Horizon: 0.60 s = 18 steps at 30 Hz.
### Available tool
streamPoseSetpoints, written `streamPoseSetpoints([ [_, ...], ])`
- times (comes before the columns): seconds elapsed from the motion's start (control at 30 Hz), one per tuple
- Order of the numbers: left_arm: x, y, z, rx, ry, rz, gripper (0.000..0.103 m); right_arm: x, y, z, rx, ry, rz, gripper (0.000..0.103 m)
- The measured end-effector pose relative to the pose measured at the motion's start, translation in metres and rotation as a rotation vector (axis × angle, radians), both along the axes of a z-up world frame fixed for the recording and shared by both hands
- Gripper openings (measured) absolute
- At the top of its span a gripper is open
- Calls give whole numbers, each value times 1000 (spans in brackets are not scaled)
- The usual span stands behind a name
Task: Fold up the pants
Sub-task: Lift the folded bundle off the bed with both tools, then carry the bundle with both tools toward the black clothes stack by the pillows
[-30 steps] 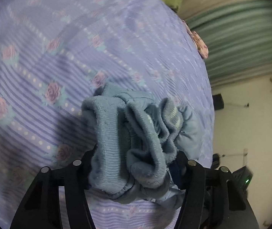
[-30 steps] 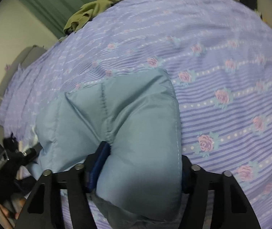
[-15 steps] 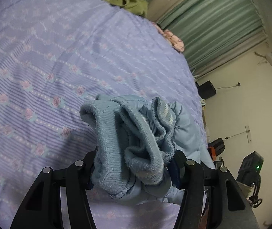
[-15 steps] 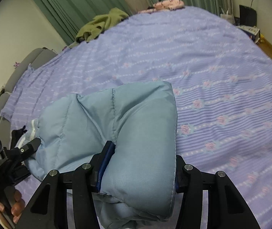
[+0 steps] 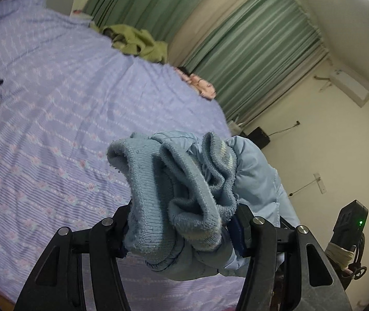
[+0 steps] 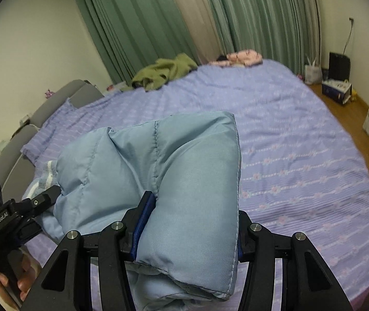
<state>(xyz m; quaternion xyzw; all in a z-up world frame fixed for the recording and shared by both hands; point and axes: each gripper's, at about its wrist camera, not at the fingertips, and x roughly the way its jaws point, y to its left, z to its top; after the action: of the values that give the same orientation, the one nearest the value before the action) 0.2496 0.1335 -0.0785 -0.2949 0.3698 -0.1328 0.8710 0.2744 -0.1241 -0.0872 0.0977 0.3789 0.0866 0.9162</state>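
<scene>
Here, view by view.
Left wrist view: left gripper clamped on the pants, ribbed cuffs bunched between its fingers, above the bed; padded part trails right.
Right wrist view: right gripper, jaws just closing, squeezes a smooth padded fold; pants run left toward the other gripper.
Hidden: full length bundled, long axis unclear.

The pants are pale blue, padded and quilted, bunched into a thick bundle held up above the bed. Their ribbed knit cuffs crumple together at one end; the fold seems loose.
</scene>
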Motion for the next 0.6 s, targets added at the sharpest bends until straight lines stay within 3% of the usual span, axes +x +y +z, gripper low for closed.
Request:
streamPoseSetpoints([
  [0.17,-33,23,38,9,-43,-53,57,-40,25,38,7,-51,-40,51],
  [0.3,-53,41,53,29,-67,-76,57,-61,43,51,30,-75,-51,51],
  [0.6,-88,76,70,45,-93,-6,57,-85,76,63,38,-114,14,51],
])
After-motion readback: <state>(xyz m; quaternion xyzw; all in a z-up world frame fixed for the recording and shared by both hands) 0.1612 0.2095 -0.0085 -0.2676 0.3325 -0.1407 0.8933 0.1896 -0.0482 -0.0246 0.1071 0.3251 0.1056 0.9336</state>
